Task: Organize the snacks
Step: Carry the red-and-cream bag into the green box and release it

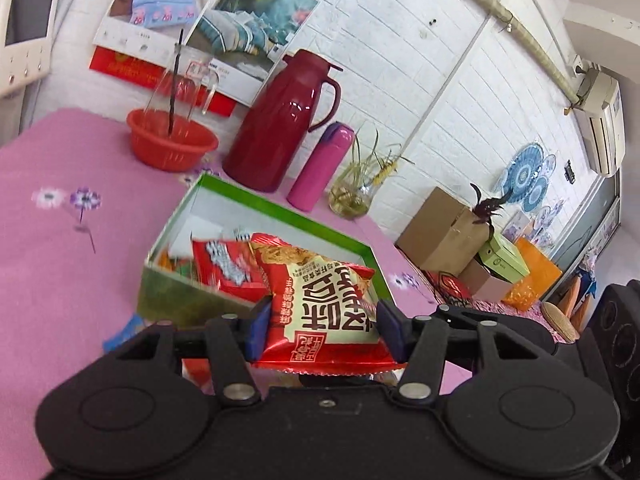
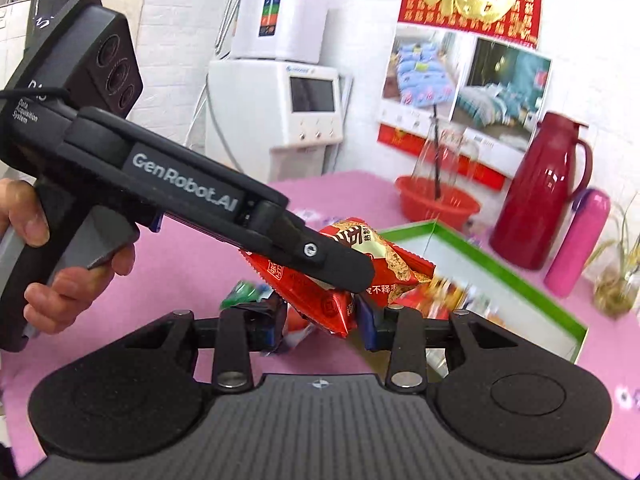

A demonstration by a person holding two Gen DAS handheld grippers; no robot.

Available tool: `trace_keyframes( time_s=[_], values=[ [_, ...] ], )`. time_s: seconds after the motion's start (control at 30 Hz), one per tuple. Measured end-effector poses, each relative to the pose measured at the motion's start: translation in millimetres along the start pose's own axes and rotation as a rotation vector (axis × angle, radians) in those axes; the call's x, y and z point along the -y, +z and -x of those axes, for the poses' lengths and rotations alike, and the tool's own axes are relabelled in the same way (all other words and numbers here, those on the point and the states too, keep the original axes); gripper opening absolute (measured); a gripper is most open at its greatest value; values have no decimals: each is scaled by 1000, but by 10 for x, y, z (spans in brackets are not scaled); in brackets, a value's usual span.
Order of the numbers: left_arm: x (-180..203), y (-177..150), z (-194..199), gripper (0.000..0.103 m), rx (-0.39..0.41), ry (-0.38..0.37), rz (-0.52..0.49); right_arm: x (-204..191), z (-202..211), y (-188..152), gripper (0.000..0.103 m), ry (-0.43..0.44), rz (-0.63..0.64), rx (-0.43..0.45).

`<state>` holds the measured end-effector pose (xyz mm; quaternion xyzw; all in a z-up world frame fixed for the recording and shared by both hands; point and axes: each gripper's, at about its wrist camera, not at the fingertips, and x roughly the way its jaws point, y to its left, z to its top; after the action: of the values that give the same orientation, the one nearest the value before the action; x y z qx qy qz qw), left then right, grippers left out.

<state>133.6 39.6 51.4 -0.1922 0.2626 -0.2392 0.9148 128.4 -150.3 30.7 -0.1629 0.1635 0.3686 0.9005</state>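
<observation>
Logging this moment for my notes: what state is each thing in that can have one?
left gripper: shut on red snack packet
red snack packet: held above the table
right gripper: fingers apart, red wrapper between; grip unclear
green box: open, snacks inside
red thermos jug: upright, lid on
pink bottle: upright, capped

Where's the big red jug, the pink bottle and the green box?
Red jug (image 1: 276, 128), left wrist view, middle of its body.
Pink bottle (image 1: 318, 170), left wrist view, its side.
Green box (image 1: 280, 210), left wrist view, far rim.
</observation>
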Motion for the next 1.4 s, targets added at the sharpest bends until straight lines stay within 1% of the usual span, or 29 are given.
trace_keyframes(
  time_s=[0.17,0.3,0.47,0.57,0.67,0.7,0.73,0.77,0.8,0.83,0.87,0.9,1.03,1.1,1.17,1.23,1.4],
  values=[
    [-203,269,-334,32,3,2,45,198,-300,75,64,-34,-5,6],
    [-347,428,-593,31,2,-17,93,356,-440,123,64,-68,-8,-3],
    [-334,582,-888,31,2,-42,91,550,-516,142,64,-104,-23,-5],
    [-303,660,-1102,31,-13,-57,90,673,-551,124,64,-132,-39,-12],
    [-273,700,-1324,31,-28,-56,79,790,-613,75,64,-160,-53,-17],
    [-269,709,-1403,33,-37,-54,68,825,-651,43,64,-171,-47,-25],
    [-274,705,-1479,38,-54,-47,58,849,-696,11,65,-178,-39,-43],
    [-282,691,-1556,66,-76,-27,58,874,-743,-25,65,-189,-35,-69],
    [-293,669,-1601,102,-93,1,62,885,-766,-63,72,-205,-30,-87],
    [-300,634,-1613,103,-94,33,65,887,-769,-93,77,-215,-29,-98],
    [-313,593,-1596,103,-79,46,56,889,-753,-117,90,-216,-33,-99],
    [-318,571,-1581,103,-79,41,40,899,-722,-131,95,-209,-45,-88],
    [-333,544,-1493,103,-99,57,36,868,-602,-111,95,-203,-76,-76],
    [-306,549,-1407,103,-98,59,40,832,-511,-80,100,-206,-80,-55],
    [-244,551,-1284,103,-92,60,32,779,-385,-49,103,-212,-83,-35],
    [-169,535,-1140,103,-88,67,22,720,-227,-34,103,-208,-89,-9],
    [-4,373,-737,103,-91,64,18,571,197,-137,103,-188,-86,30]
  ],
)
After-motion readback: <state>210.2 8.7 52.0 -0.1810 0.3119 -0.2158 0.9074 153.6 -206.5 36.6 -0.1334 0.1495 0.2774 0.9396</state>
